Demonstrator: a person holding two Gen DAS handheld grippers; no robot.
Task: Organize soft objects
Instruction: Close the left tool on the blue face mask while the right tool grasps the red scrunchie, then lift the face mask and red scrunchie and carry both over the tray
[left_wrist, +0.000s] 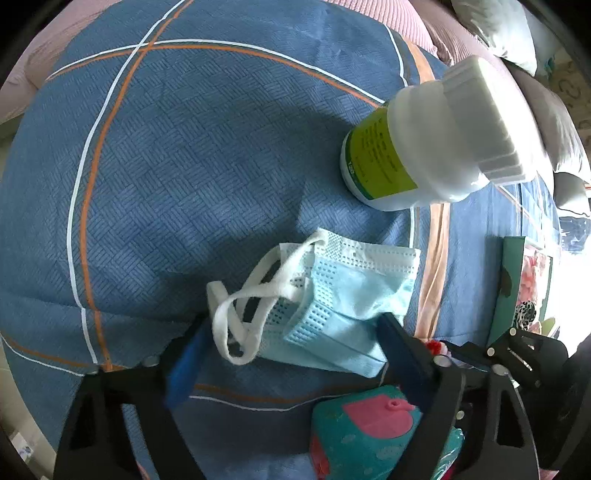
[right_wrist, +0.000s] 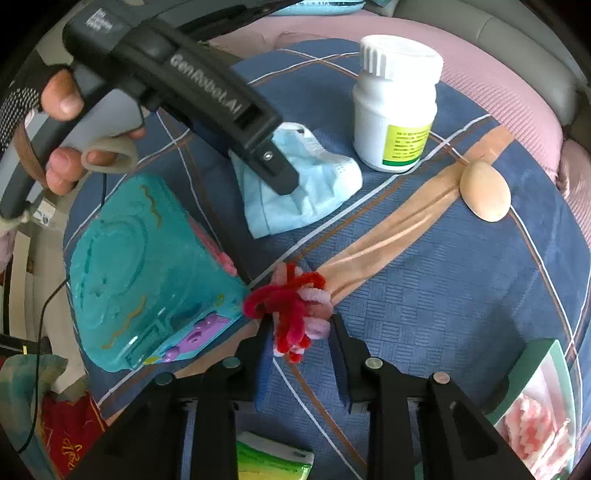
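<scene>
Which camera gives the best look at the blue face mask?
The left wrist view: the face mask lies whole, ear loops included, between open fingers. In the right wrist view the left hand-held gripper covers part of it.

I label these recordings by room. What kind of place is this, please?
Probably a bedroom or living room at home: a blue quilt lies over pink cushions, with a face mask and a pill bottle on it.

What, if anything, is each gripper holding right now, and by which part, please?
Left gripper: nothing; its jaws straddle the folded light-blue paper face mask. Right gripper: jaws around the red-and-pink pipe-cleaner bundle's lower end; contact unclear.
</scene>
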